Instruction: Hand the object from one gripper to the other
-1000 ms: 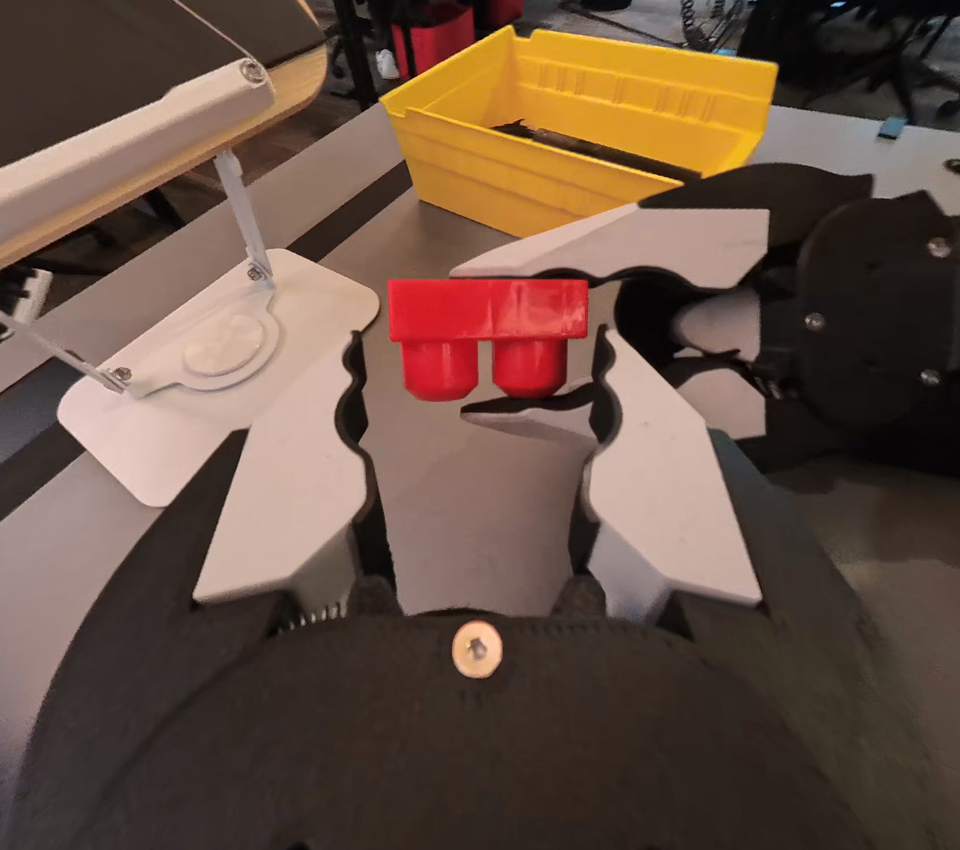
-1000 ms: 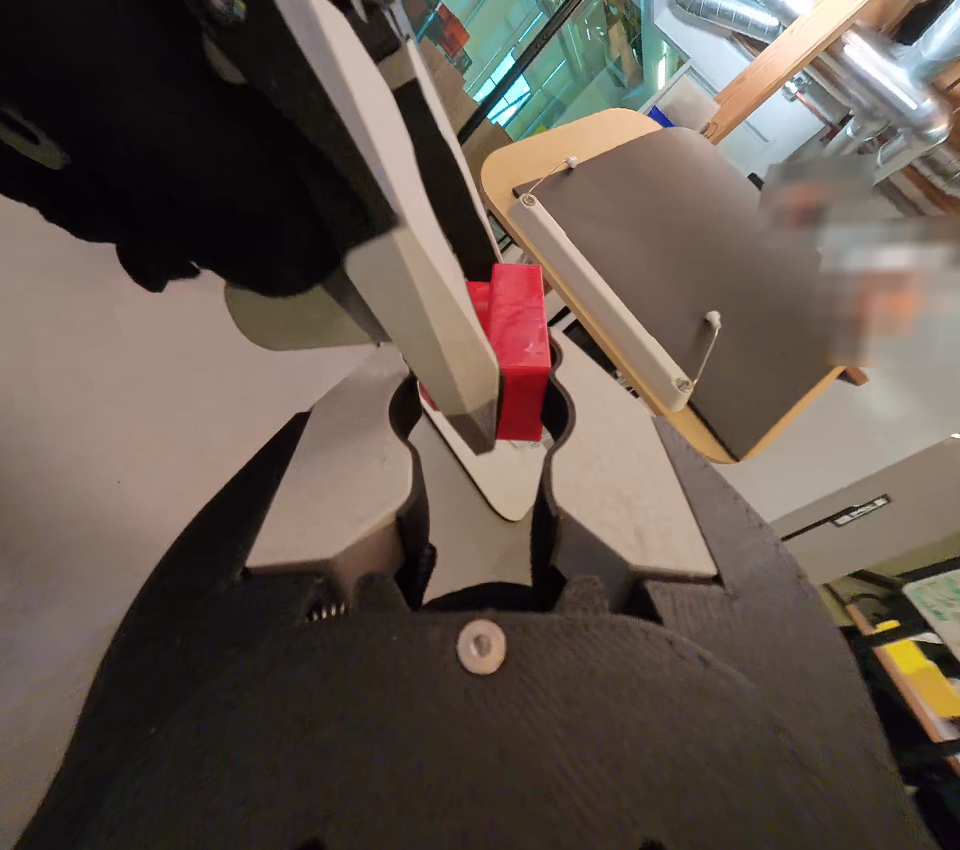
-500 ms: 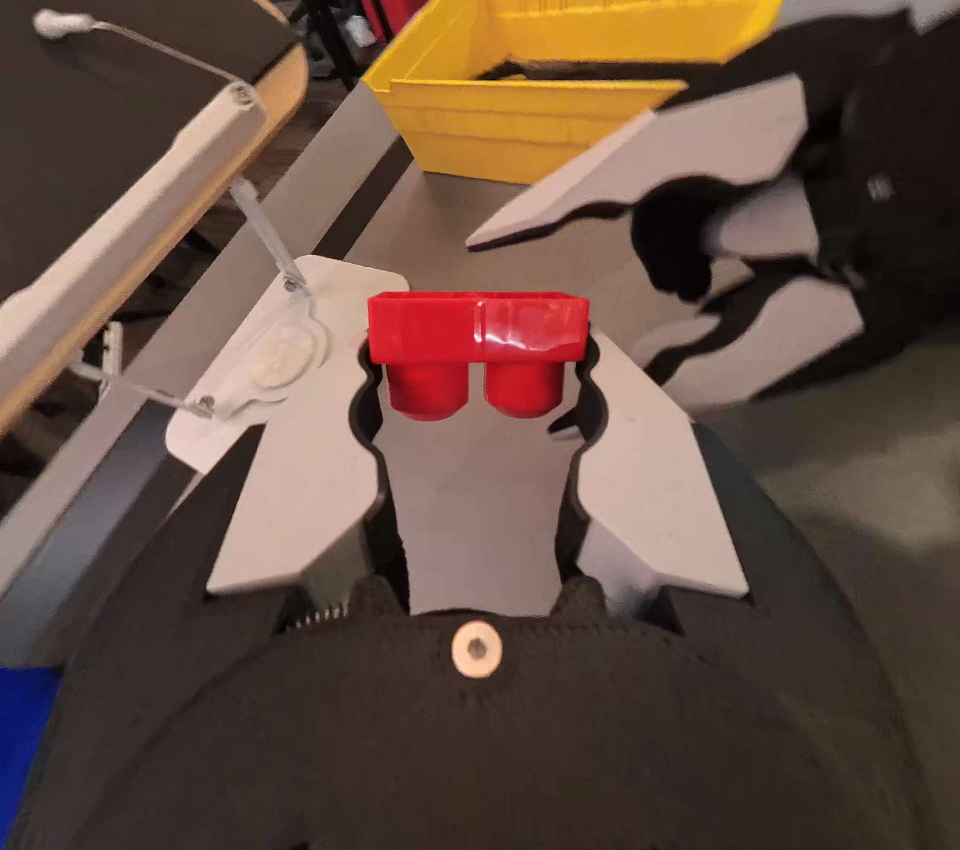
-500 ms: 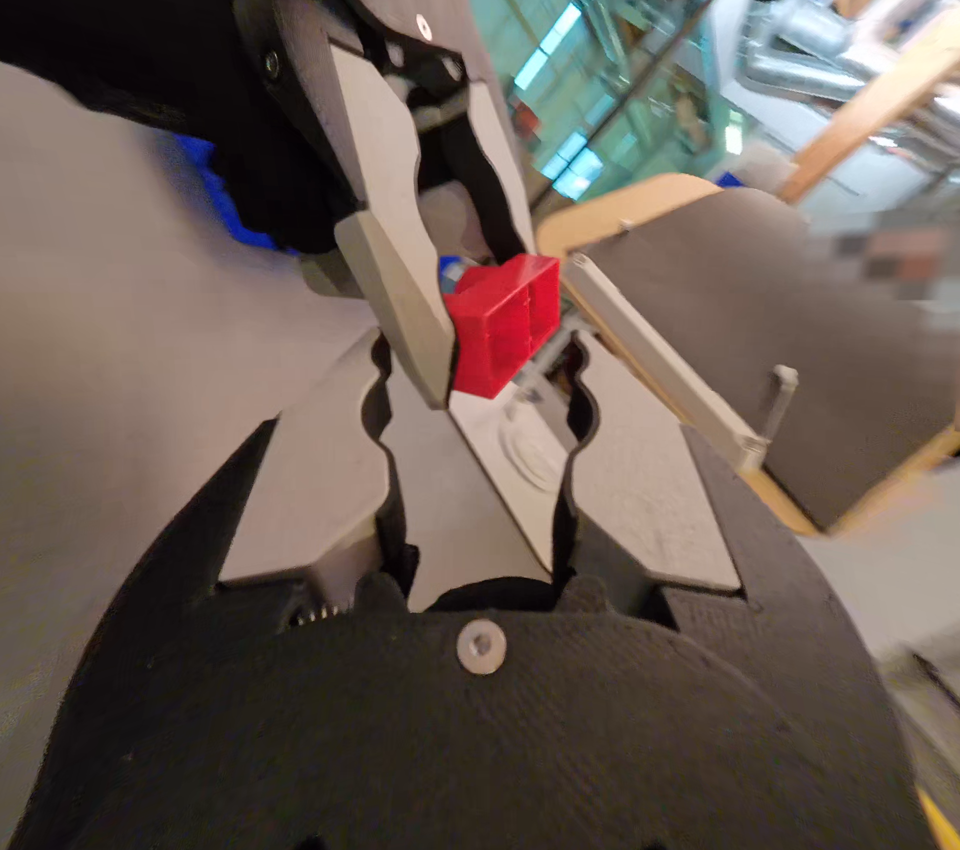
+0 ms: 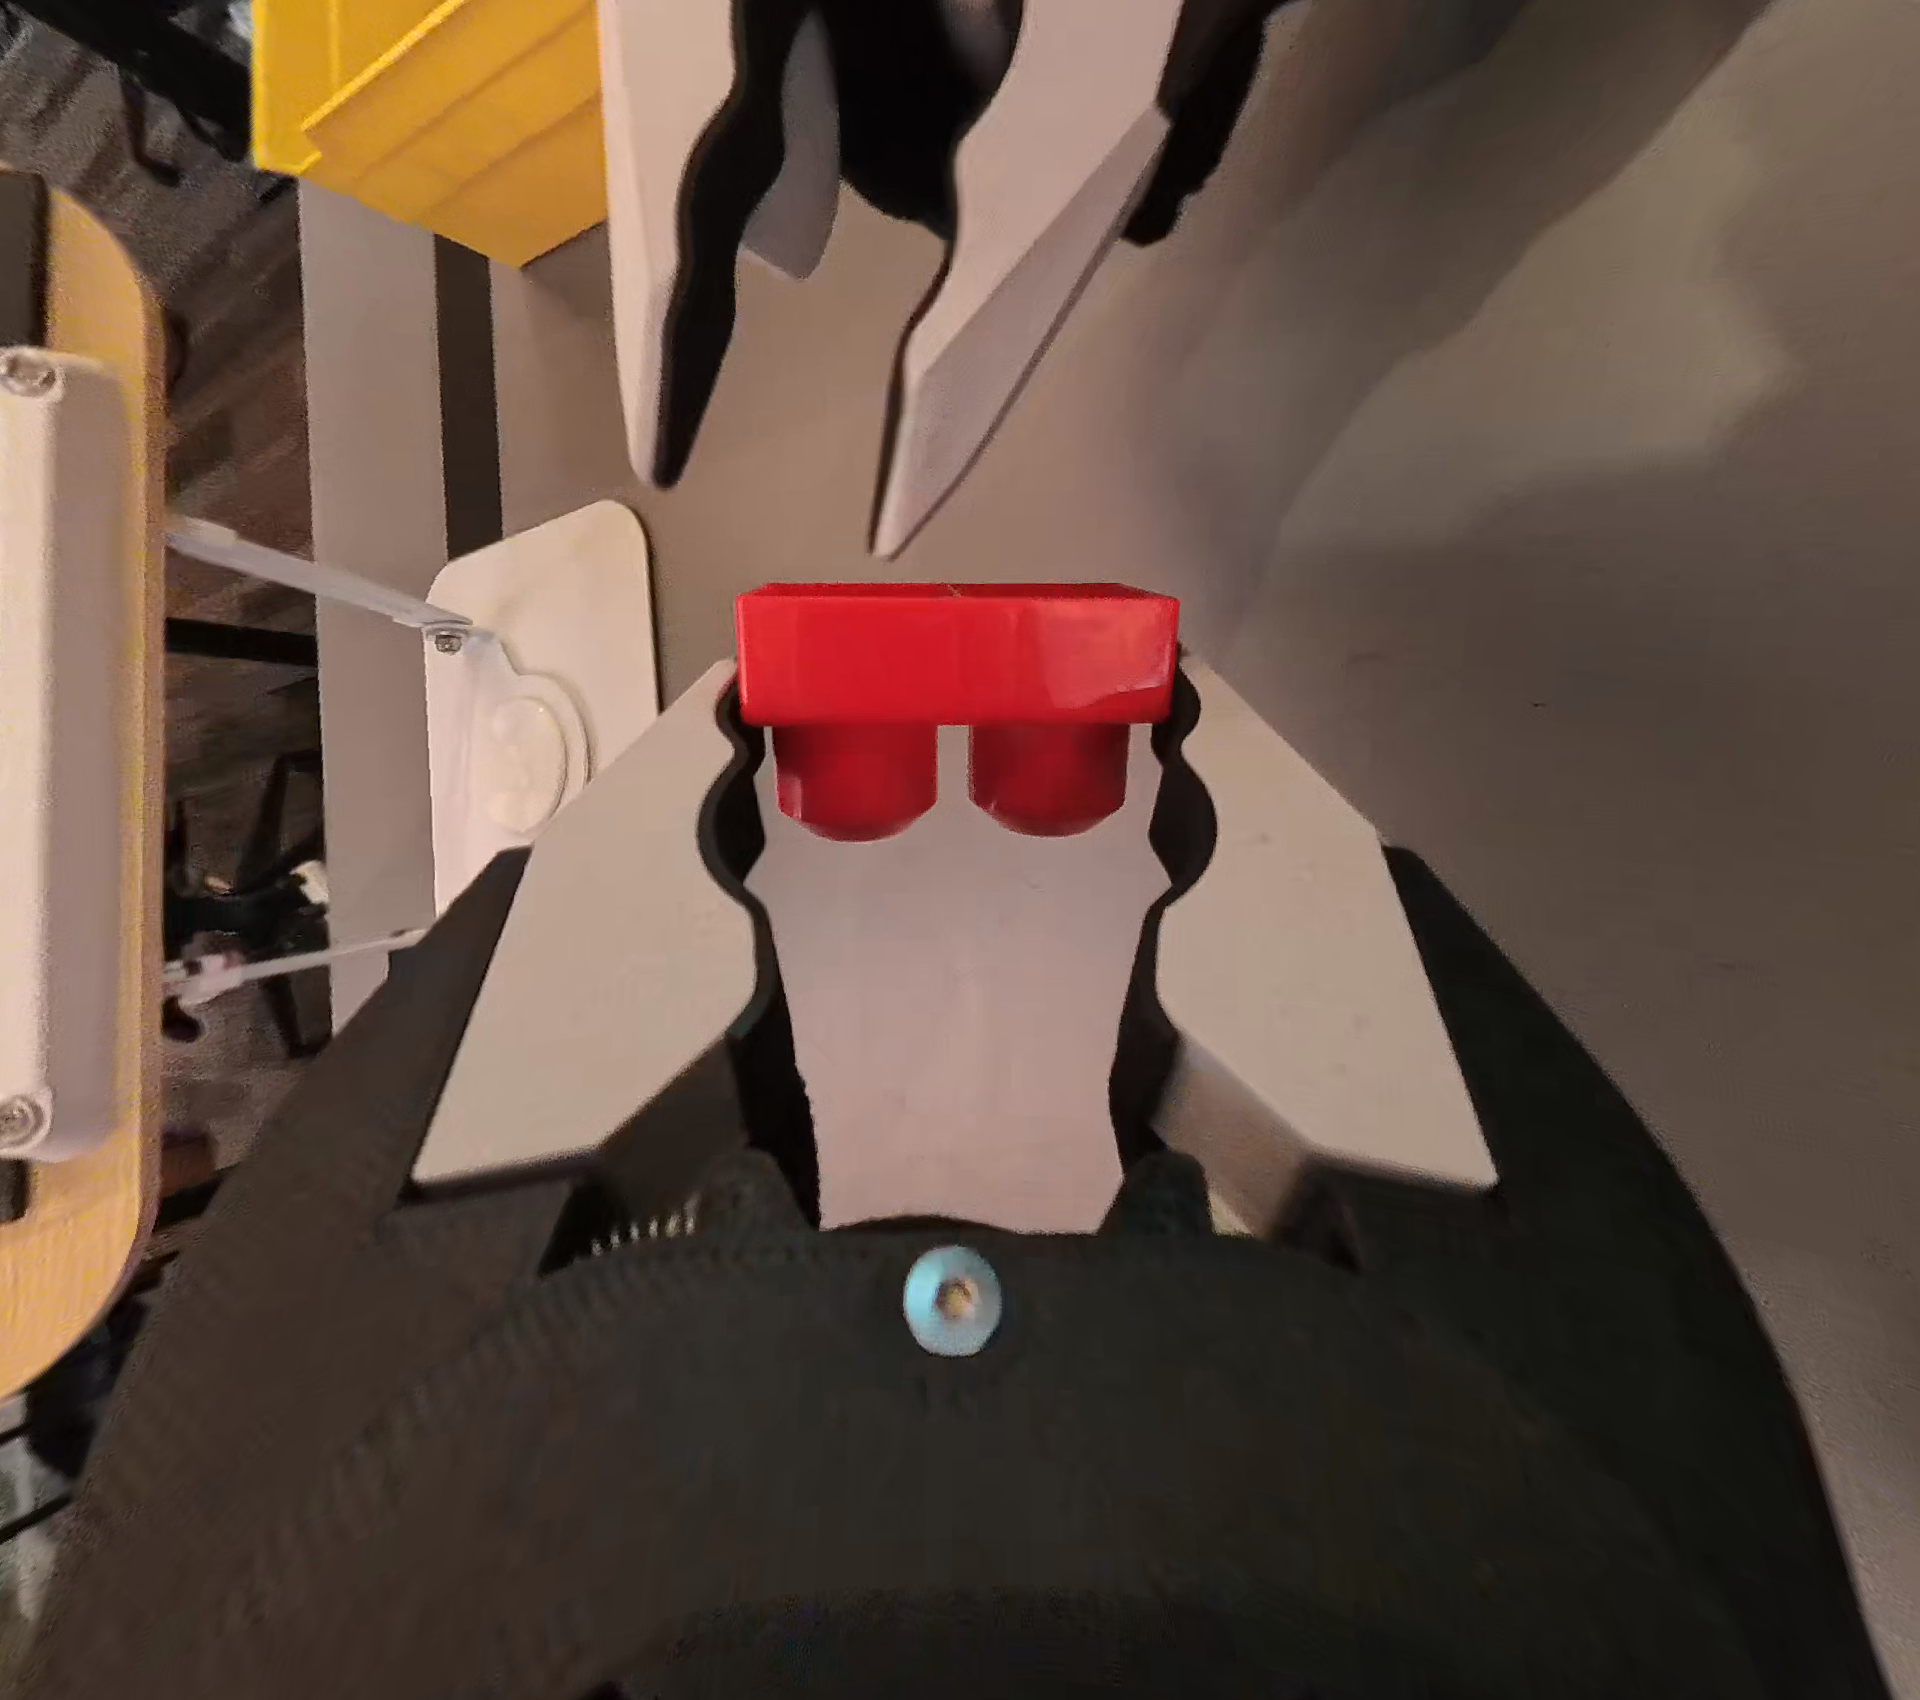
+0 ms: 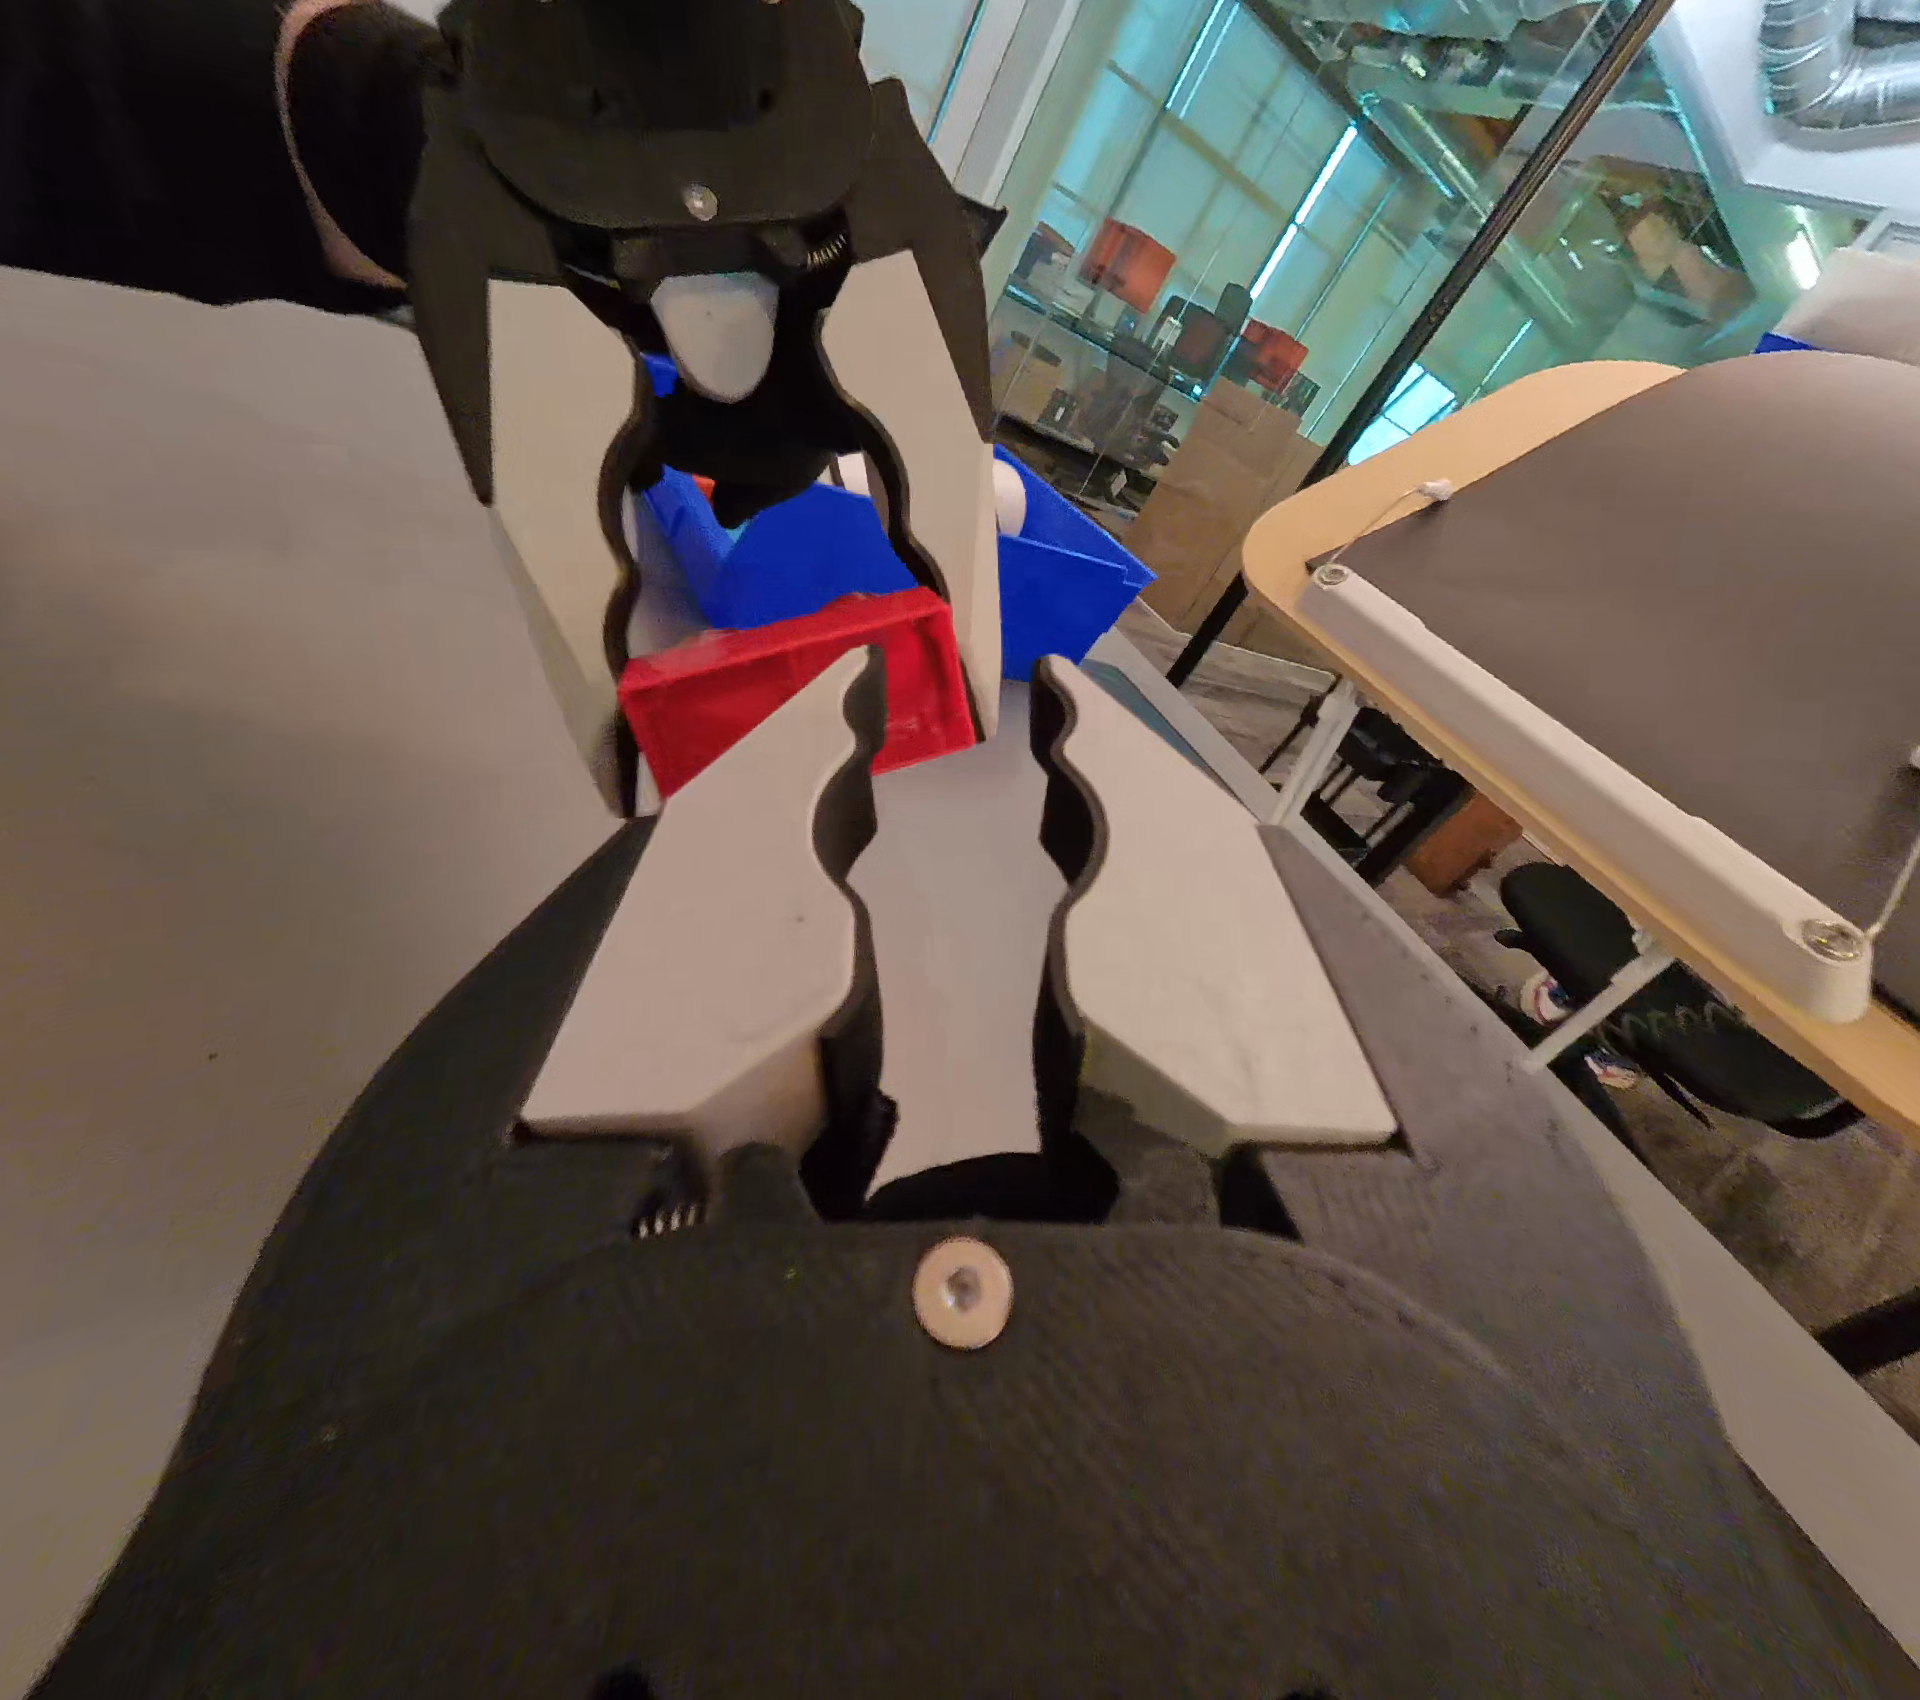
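Observation:
A red block (image 5: 956,658) with two round pegs on its underside is pinched at both ends between the tips of my left gripper (image 5: 956,676), which is shut on it above the grey table (image 5: 1558,507). My right gripper (image 5: 769,507) points at the block from the far side, open and empty, with its tips just short of the block. In the right wrist view my right gripper (image 6: 956,674) is open, and its left finger overlaps the red block (image 6: 727,694) held by the left gripper (image 6: 800,736).
A yellow bin (image 5: 416,92) stands at the table's far left. A blue bin (image 6: 1060,580) sits behind the left gripper. A white base plate (image 5: 540,694) props up a tilted dark board (image 6: 1662,611) beside the table. A person's dark sleeve (image 6: 156,92) is behind the left gripper. Across from one pair of fingers to the other is roughly 4 cm.
The right gripper held the block and let go. The left gripper closed on it. The right gripper drew back and turned, and it now faces the block tips-on.

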Demonstrator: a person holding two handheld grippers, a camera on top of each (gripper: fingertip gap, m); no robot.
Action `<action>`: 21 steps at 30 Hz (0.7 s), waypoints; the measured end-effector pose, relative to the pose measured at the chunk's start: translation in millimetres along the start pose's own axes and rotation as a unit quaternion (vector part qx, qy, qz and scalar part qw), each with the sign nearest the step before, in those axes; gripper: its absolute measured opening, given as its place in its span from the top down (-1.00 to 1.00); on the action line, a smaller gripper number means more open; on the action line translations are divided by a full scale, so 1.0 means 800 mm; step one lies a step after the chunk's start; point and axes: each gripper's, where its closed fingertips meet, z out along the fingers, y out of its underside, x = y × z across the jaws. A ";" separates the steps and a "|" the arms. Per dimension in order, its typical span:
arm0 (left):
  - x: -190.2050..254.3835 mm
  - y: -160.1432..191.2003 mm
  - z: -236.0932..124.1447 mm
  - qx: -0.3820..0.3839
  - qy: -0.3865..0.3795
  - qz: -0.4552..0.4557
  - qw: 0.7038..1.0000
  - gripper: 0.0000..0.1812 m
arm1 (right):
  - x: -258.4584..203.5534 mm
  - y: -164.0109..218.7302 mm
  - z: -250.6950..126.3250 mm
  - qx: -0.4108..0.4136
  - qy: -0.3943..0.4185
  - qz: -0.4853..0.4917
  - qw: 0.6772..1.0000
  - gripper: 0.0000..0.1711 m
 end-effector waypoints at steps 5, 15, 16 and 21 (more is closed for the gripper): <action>0.014 -0.012 0.007 0.005 0.011 0.017 1.000 0.18 | -0.010 0.009 0.005 -0.025 -0.008 -0.022 0.999 0.96; -0.004 -0.019 0.008 0.030 -0.016 -0.042 0.999 0.10 | 0.009 0.016 0.000 -0.049 0.035 -0.030 0.998 1.00; -0.009 -0.022 0.005 0.051 -0.022 -0.077 0.995 0.07 | 0.015 0.016 -0.002 -0.050 0.049 -0.028 0.997 1.00; -0.028 -0.027 -0.005 0.148 -0.095 -0.215 0.961 0.09 | 0.051 0.023 -0.014 -0.057 0.126 0.012 0.990 1.00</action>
